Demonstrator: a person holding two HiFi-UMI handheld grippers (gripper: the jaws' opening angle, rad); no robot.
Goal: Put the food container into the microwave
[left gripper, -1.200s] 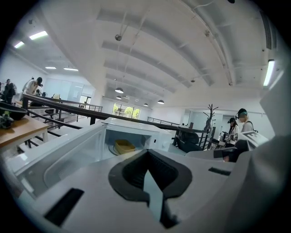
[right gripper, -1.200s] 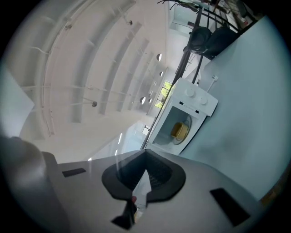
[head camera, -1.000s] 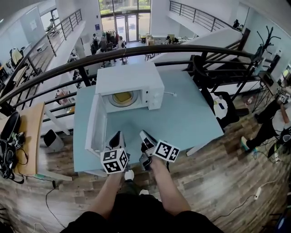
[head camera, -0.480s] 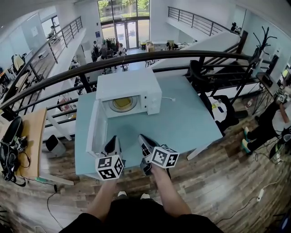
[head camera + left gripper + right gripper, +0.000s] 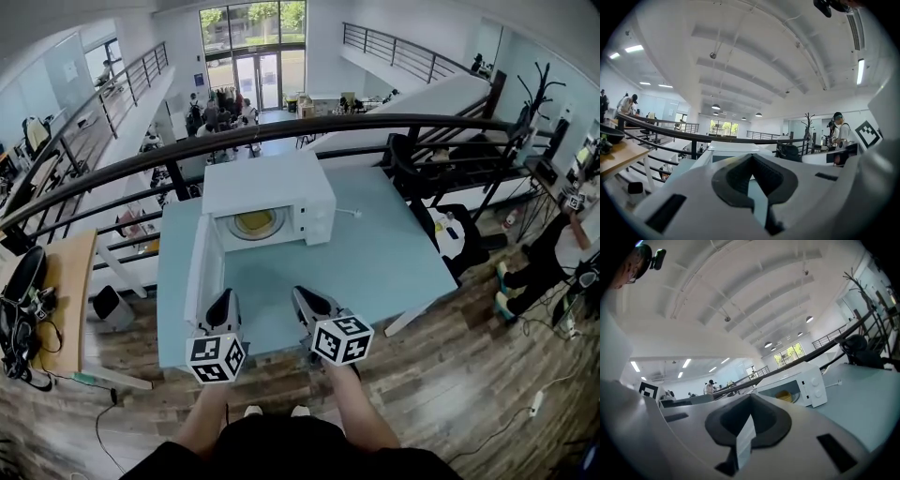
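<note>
While both units were held above the near edge of the tabletop (image 5: pixel 394 253), the left hand-held gripper (image 5: pixel 223 300) had its jaws together with nothing between them. The right hand-held gripper (image 5: pixel 302 296) was likewise closed and empty. The food container (image 5: pixel 253 223) sat inside the microwave (image 5: pixel 267 178). The microwave door (image 5: pixel 202 272) stood swung open to the left, its free edge just beside the left hand-held gripper. Bare tabletop lay between both units and the cavity, and more extended right of the microwave. A railing (image 5: pixel 375 122) ran behind the far edge.
</note>
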